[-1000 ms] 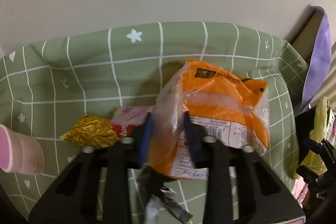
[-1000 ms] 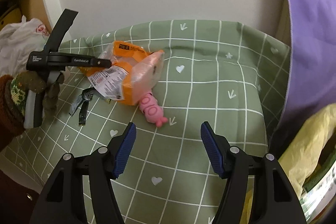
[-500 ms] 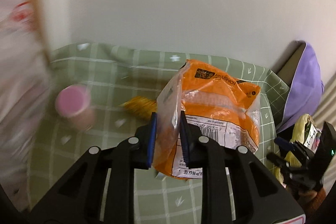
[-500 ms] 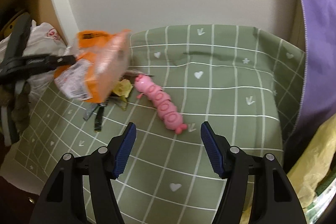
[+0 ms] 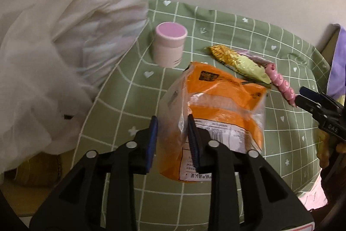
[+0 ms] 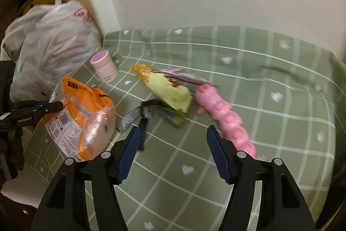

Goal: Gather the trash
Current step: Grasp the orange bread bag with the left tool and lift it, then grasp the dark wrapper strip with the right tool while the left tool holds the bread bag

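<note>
The orange bag [image 5: 218, 114] hangs between the left gripper [image 5: 172, 140]'s opening jaws; right gripper [image 6: 173, 153] wide, empty.

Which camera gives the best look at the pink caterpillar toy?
The right wrist view: the pink caterpillar toy lies nearly whole on the green cloth, though blurred. The left wrist view shows it small at the right edge, partly behind the right hand-held gripper.

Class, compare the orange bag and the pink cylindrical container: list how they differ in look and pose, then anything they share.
The orange bag is crinkly printed plastic with clear patches; the pink container is smooth and plain.
The orange bag sits between the left gripper pads as its jaws open; the pink container stands upright and untouched.
The orange bag looks bigger than the pink container.
Both are near the white plastic sack.
</note>
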Motion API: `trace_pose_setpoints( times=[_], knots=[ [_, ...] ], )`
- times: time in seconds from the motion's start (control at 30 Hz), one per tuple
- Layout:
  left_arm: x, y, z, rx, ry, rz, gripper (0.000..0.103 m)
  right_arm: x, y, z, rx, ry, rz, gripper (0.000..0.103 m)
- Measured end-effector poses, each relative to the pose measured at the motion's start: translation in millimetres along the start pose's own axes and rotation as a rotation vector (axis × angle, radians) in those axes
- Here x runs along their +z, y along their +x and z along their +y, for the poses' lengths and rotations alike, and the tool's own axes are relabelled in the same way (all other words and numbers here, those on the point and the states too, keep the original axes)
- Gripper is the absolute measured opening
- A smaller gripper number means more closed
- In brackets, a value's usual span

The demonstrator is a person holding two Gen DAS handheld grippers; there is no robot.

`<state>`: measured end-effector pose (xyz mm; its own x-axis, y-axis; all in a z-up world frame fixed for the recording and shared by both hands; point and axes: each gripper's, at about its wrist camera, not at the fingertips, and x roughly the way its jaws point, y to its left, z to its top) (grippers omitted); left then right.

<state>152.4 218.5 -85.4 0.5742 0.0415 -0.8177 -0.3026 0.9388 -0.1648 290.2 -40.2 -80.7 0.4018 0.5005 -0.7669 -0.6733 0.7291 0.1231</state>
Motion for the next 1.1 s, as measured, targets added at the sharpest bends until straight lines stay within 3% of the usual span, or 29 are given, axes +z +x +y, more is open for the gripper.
trace_pose_setpoints(
  times=[0.1,0.2,0.4,0.53,0.57,0.6,0.67,0.77,1.1],
  knots=[
    [0.3,-0.1,8.7,-0.014,-0.022,0.001,0.031,4.3,18.4,8.1,0.054,-0.011,0.021,0.06],
    [0.2,3.8,15.6,-0.036,-0.041,0.011,0.035,4.7,39.9,16.5,0.085,-0.026,0.032,0.052],
    [0.3,10.4,15.8,-0.068,-0.043,0.011,0.042,14.1,72.9,28.3,0.087,-0.061,0.022,0.049],
    [-1.8,17.4,16.8,-0.064,-0.049,0.029,0.042,20.2,97.7,34.3,0.07,-0.109,0.067,0.048],
    [-2.6,18.1,16.7,-0.066,-0.049,0.033,0.042,19.7,102.9,36.4,0.056,-0.126,0.085,0.036],
    [-2.5,19.2,16.6,-0.069,-0.048,0.034,0.042,18.1,105.3,37.5,0.051,-0.135,0.097,0.032],
    [-3.8,17.9,14.9,-0.079,-0.044,0.029,0.045,14.3,101.4,35.9,0.047,-0.127,0.094,0.017],
    [-2.8,18.1,12.0,-0.088,-0.038,0.015,0.048,7.6,84.1,29.8,0.056,-0.096,0.067,0.01],
    [3.5,37.3,2.3,-0.054,-0.027,0.036,0.049,-25.7,7.6,2.8,0.033,0.017,0.001,0.008]
  ],
)
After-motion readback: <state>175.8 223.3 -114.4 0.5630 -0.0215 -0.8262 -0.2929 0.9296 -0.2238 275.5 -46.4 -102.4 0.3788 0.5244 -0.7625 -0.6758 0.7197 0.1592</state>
